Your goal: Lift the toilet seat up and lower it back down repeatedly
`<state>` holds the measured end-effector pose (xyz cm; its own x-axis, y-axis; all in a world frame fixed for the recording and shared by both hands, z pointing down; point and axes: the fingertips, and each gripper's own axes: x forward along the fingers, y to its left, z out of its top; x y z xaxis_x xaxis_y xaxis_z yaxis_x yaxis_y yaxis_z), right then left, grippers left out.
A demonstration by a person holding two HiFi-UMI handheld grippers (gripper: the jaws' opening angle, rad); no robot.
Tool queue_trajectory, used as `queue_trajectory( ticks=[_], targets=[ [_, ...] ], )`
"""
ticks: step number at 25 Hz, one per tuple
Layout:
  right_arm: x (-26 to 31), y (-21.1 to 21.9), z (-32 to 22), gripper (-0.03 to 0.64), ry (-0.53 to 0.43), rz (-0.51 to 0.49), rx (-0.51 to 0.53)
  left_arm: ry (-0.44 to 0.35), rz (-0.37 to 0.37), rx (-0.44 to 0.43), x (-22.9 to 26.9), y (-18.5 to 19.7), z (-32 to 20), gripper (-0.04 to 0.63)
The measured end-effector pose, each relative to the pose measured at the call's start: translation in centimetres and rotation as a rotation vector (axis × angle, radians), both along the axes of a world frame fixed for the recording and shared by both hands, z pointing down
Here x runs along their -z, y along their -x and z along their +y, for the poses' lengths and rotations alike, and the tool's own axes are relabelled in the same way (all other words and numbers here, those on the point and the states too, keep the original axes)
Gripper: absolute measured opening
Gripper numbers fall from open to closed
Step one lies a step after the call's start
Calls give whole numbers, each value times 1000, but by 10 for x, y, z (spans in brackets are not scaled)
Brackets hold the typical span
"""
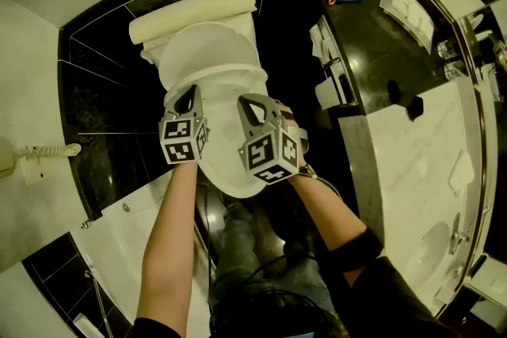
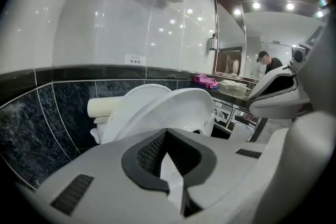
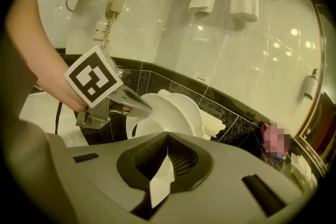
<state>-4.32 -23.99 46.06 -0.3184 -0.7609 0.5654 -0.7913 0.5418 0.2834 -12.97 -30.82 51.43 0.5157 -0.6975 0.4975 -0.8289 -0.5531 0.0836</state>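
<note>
Clamped with the left gripper [image 2: 167,136] on a thin white edge of the toilet seat [image 2: 181,107], jaws closed on it. Clamped likewise with the right gripper [image 3: 168,140] on the same rim, a little further round and just beside the left. Holding the seat part-raised and tilted, front edge up at the grippers, hinge end away and lower, close to the lid [image 2: 137,93]. Beyond that, nearly upright, the lid itself, near the dark tiled wall [image 2: 31,128]. Seen from above: side by side over the front of the bowl [image 1: 238,184], spread across the seat's short width, with its long axis running straight away from the person toward the hinge. Judged from this: partway through a swing, neither fully up nor fully down. Either way, an arc about the far hinge to come, best kept even between the two hands so as not to twist the rim out of either grip. Equally near, both hands; no reach needed.
</note>
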Motion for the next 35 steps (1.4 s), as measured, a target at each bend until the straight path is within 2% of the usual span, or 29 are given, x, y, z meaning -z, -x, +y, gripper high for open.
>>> queue_trajectory(
  ticks=[3, 11, 19, 26, 35],
  targets=[
    [-1, 4, -15, 18, 1, 44, 17, -14, -15, -9, 0, -2, -23, -11],
    [-4, 13, -31, 18, 22, 44, 34, -8, -61, 3, -9, 5, -72, -12],
    [-10, 20, -29, 18, 46, 48, 41, -14, -58, 10, -6, 13, -73, -11],
    [9, 22, -11, 18, 46, 16, 47, -40, -55, 8, 28, 15, -43, -11],
    [71, 10, 58, 18, 67, -147, 38, -93, -53, 30, 119, 11, 68, -11]
  ],
)
